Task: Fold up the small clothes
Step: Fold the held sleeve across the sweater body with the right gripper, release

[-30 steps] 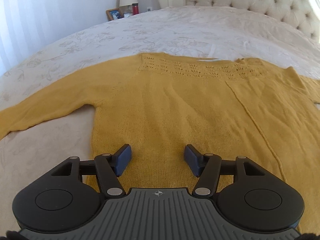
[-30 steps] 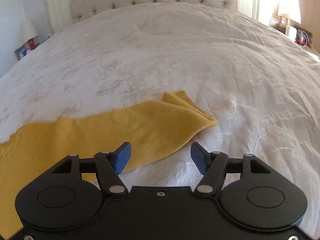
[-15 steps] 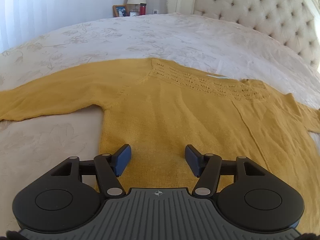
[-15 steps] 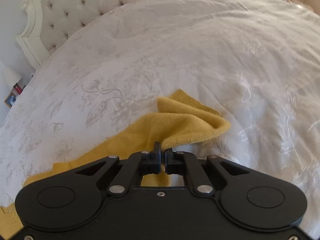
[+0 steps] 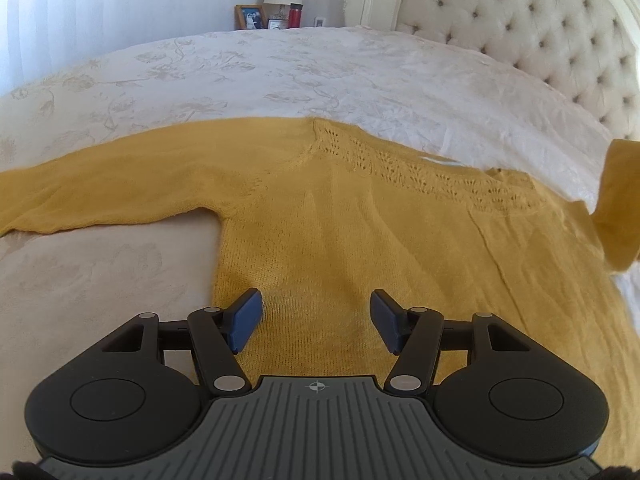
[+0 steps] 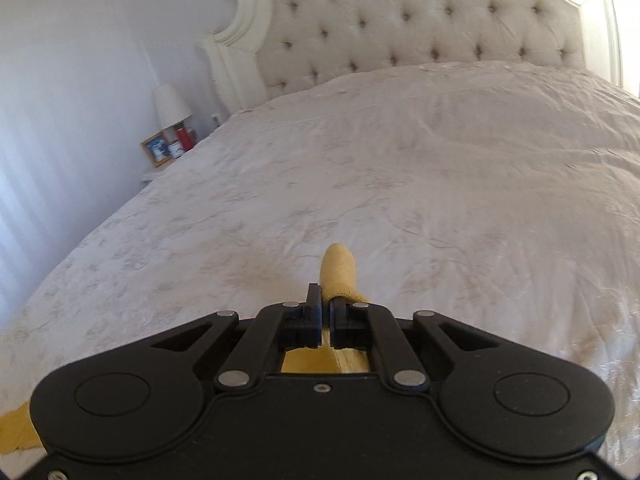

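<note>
A mustard-yellow knit sweater (image 5: pixel 360 240) lies flat on the white bedspread (image 5: pixel 320 72), lace yoke toward the headboard, one sleeve stretched out to the left. My left gripper (image 5: pixel 316 314) hovers open over the sweater's lower body with nothing between its blue pads. The other sleeve (image 5: pixel 618 208) hangs lifted at the right edge of the left wrist view. In the right wrist view my right gripper (image 6: pixel 327 320) is shut on that sleeve's end (image 6: pixel 339 270), which pokes up beyond the fingers, raised above the bed.
A tufted cream headboard (image 6: pixel 420 20) closes off the far side of the bed. A nightstand beside it carries a lamp (image 6: pixel 171 106), a framed photo (image 6: pixel 157 150) and a red cup (image 5: pixel 295 15). Bare bedspread (image 6: pixel 440 184) stretches ahead of the right gripper.
My right gripper closed on the sleeve end and lifted it off the bed, swinging to face the headboard. The left gripper drifted and rolled a little, staying open over the sweater.
</note>
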`<state>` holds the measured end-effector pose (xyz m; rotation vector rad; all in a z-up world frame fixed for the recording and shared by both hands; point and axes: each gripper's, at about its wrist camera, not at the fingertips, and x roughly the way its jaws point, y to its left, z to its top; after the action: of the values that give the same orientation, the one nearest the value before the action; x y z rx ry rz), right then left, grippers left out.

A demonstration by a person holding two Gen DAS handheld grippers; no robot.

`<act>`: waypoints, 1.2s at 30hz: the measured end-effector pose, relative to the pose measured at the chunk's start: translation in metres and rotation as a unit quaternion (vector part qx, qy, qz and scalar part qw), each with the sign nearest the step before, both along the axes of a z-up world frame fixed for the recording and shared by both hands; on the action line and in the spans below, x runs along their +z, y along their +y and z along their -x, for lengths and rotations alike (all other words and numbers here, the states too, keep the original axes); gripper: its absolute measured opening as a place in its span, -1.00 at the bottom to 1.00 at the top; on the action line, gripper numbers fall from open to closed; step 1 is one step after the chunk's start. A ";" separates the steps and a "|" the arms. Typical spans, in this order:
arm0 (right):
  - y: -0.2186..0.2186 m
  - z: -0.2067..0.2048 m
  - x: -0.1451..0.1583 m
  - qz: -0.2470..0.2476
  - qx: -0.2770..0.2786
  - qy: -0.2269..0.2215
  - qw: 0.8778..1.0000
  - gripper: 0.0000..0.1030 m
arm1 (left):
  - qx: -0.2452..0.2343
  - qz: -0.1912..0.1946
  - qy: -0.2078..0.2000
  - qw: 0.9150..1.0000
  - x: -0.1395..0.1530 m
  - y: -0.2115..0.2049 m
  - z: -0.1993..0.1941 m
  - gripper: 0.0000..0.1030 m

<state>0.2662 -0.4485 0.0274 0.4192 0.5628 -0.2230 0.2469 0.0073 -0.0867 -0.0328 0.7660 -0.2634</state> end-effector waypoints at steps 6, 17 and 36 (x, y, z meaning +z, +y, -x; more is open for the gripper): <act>0.091 -0.017 -0.015 0.005 0.137 0.017 0.990 -0.66 | 0.010 0.029 0.013 0.999 0.004 0.013 -0.003 0.14; 0.131 0.007 -0.077 -0.023 0.184 0.072 0.980 0.18 | -0.001 0.005 0.023 1.000 0.004 0.018 -0.011 0.14; 0.062 0.002 -0.117 -0.042 0.057 0.136 0.988 -0.81 | -0.012 0.012 -0.041 0.999 0.008 0.022 0.002 0.61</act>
<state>0.2639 -0.3868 -0.0899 0.4391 0.8632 -0.1481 0.2451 0.0289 -0.0786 -0.0347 0.6812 -0.2958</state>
